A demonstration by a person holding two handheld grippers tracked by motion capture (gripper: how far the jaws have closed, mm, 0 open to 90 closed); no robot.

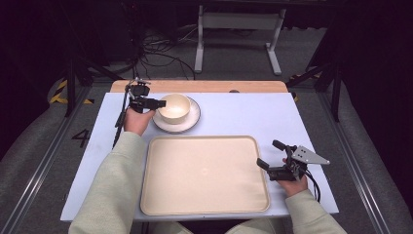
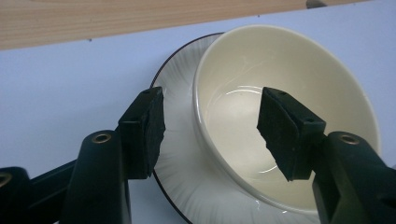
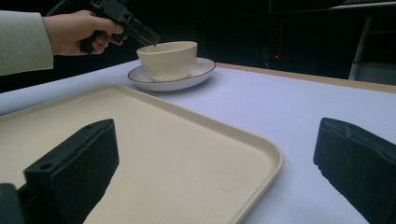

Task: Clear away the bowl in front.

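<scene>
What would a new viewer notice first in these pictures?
First the cream bowl on its saucer at the table's far left, with the left claw open astride its near rim. Then the large empty tray in front of the person, and the right claw open beside its right edge.

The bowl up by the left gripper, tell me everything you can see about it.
The bowl is cream, glossy like glazed ceramic, round with deep, sloping walls, and looks empty. It stands upright on a white plate with a thin dark rim, at the far left of the pale table, beyond the tray. The left gripper is open, with one jaw over the inside of the bowl and the other outside its wall, straddling the rim; whether either touches it can't be told.
</scene>
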